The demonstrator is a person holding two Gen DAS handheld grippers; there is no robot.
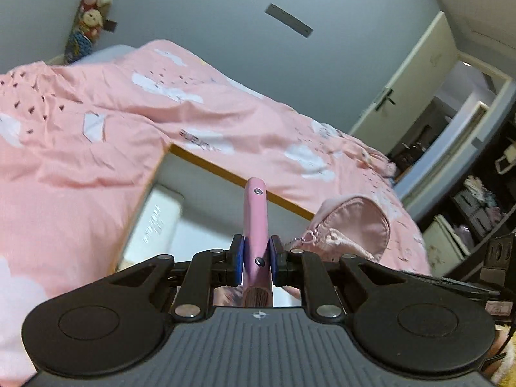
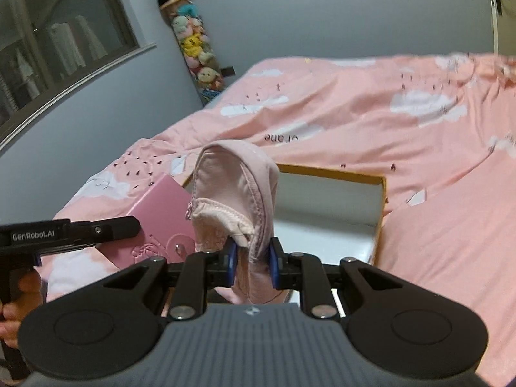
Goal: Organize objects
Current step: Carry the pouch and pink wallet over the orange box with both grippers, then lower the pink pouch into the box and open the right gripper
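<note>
Two claws, each holding something pink above the bed

The left claw (image 1: pixel 255 259) squeezes a pink notebook (image 1: pixel 254 225) sticking out in front; the right claw (image 2: pixel 251 262) squeezes a pink pouch (image 2: pixel 237 193), box (image 2: pixel 380 213) just behind

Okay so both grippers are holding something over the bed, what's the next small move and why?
Probably carry the pink notebook, clamped edge-on in the left gripper, over the open box on the bed and lower it in. The right gripper already grips the pink pouch in front of that box, so go one at a time.
</note>
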